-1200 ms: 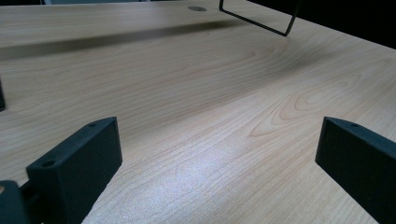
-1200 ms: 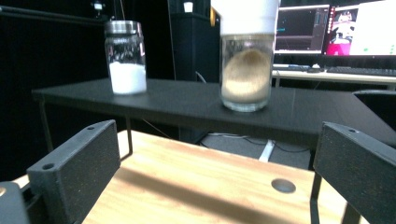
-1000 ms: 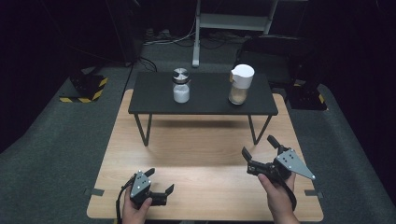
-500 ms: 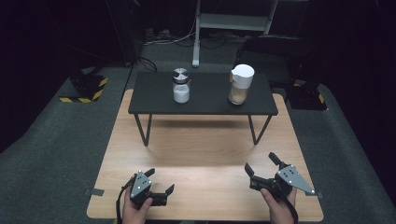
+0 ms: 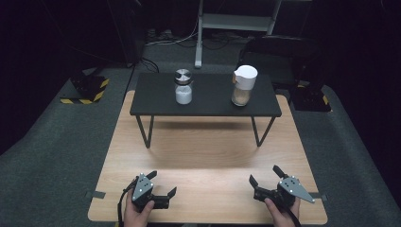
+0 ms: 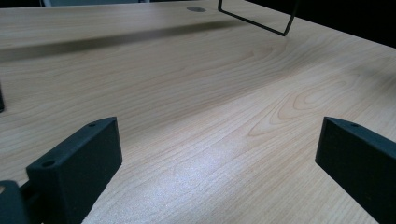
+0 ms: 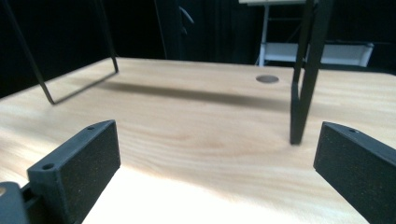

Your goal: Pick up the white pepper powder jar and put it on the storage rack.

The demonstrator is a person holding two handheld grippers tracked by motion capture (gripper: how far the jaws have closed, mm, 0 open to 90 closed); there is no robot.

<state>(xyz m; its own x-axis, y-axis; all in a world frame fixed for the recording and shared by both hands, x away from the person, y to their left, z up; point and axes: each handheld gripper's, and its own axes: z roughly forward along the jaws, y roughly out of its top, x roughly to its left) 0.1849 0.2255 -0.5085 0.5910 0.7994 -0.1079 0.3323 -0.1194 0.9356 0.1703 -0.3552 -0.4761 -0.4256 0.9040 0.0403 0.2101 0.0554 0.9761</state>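
Note:
On a wooden table (image 5: 208, 156) stands a small black bench (image 5: 208, 106) on thin metal legs. A glass jar with a silver lid (image 5: 183, 86), part filled with white powder, sits on the bench's left half. A container with a white lid (image 5: 244, 85) sits on its right half. My left gripper (image 5: 162, 184) rests low at the table's near left edge, open and holding nothing (image 6: 215, 158). My right gripper (image 5: 265, 175) lies at the near right edge, also open with nothing between its jaws (image 7: 215, 158).
Grey carpet surrounds the table. A yellow-and-black striped base (image 5: 85, 92) lies on the floor at the far left, and a white stand (image 5: 200, 42) rises behind the bench. The bench's legs (image 7: 303, 79) stand ahead of my right gripper.
My right gripper has come down and back toward the table's near edge. The left gripper has stayed in place.

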